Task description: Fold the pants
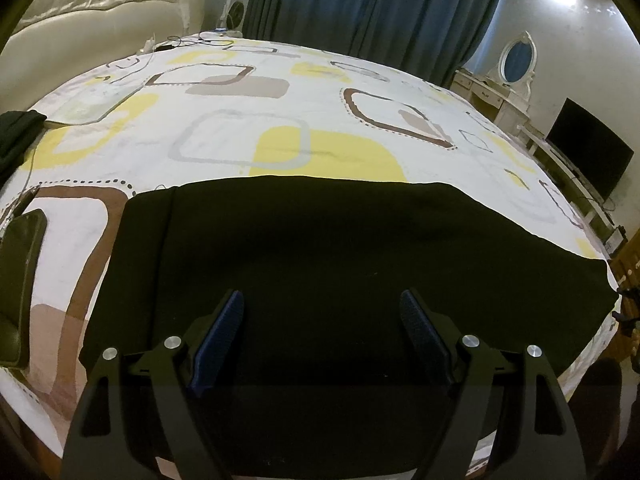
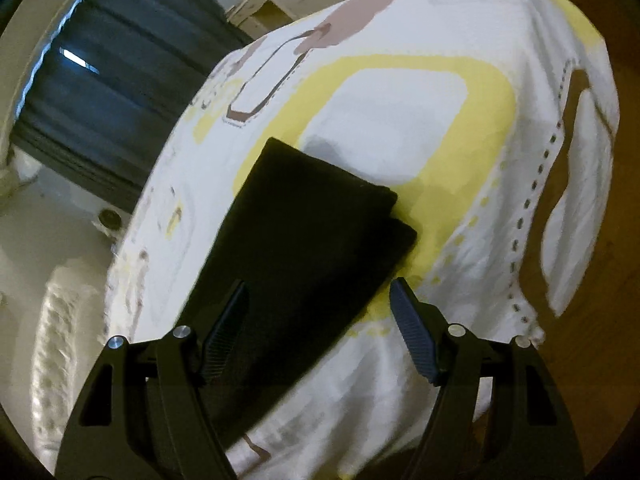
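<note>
- Here, the black pants (image 1: 320,248) lie flat on the bed (image 1: 280,120), folded into a broad band along its near edge, on a white sheet printed with yellow, brown and grey shapes.
- The left gripper (image 1: 322,308) hangs over the near part of the pants, jaws spread wide; nothing is caught between its blue pads (image 1: 218,344).
- The right gripper (image 2: 318,300) is also released, with its jaws apart and nothing pinched (this view is tilted and blurred).
- In the right wrist view, the folded end of the pants (image 2: 312,232) shows two stacked layers, lying near the bed's corner where the sheet drapes over the side.
- A dark phone (image 1: 20,276) lies by the bed's left edge, apart from the pants.
- Blue curtains (image 1: 360,4) hang beyond the far edge.
</note>
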`<state>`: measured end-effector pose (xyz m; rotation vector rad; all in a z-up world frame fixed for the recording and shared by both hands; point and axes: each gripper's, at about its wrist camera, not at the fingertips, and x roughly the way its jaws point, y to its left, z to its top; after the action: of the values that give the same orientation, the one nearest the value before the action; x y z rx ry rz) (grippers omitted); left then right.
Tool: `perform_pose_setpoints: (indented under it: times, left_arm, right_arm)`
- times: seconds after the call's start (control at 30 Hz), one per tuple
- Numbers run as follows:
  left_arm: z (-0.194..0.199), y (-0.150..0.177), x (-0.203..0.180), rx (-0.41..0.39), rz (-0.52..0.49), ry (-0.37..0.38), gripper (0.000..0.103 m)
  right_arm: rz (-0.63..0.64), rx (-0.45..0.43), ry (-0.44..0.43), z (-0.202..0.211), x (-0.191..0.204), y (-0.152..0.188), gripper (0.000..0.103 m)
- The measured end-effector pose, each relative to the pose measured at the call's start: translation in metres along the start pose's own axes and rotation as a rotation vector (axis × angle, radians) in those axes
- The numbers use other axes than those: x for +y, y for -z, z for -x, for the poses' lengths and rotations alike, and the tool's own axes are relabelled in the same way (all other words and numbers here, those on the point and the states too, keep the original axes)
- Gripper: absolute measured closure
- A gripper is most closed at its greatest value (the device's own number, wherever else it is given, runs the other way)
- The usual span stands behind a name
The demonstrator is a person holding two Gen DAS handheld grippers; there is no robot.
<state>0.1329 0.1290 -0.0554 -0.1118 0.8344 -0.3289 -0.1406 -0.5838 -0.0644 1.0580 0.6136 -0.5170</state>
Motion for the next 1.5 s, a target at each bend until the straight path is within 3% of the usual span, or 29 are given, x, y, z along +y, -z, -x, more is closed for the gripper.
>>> perform_pose_setpoints:
  times: [0.27,0.53,0.83,1.0,1.07,1.2,1.3,1.5]
  left_arm:
    - [-0.001,0.001,-0.001,0.003,-0.001,-0.006,0.023]
    - [-0.003,0.002,-0.001,0.003,0.0,-0.01,0.022]
    - [-0.004,0.002,-0.001,0.003,-0.002,-0.012,0.02]
    - [-0.005,0.001,0.0,0.003,0.004,-0.007,0.02]
    - [-0.005,0.001,0.0,0.003,0.004,-0.008,0.02]
    - [-0.005,0.001,0.001,0.003,0.005,-0.009,0.019]
    - [-0.006,0.001,0.001,0.004,0.003,-0.012,0.019]
    - [-0.006,0.001,0.0,0.003,0.004,-0.012,0.019]
  right_arm:
    - [-0.037,-0.024,-0.001,-0.021,0.0,-0.016,0.032]
    - [-0.017,-0.034,0.043,-0.02,-0.005,-0.014,0.062]
    - [0.005,-0.045,0.038,-0.01,-0.007,-0.011,0.077]
    - [-0.016,-0.057,0.006,-0.007,-0.008,-0.013,0.074]
    - [-0.053,-0.04,-0.032,-0.013,-0.014,-0.014,0.063]
    - [-0.041,-0.045,-0.029,-0.019,-0.01,-0.014,0.057]
    - [-0.003,-0.064,0.011,-0.017,-0.004,-0.014,0.075]
    - [0.029,-0.089,0.018,-0.002,0.001,-0.01,0.086]
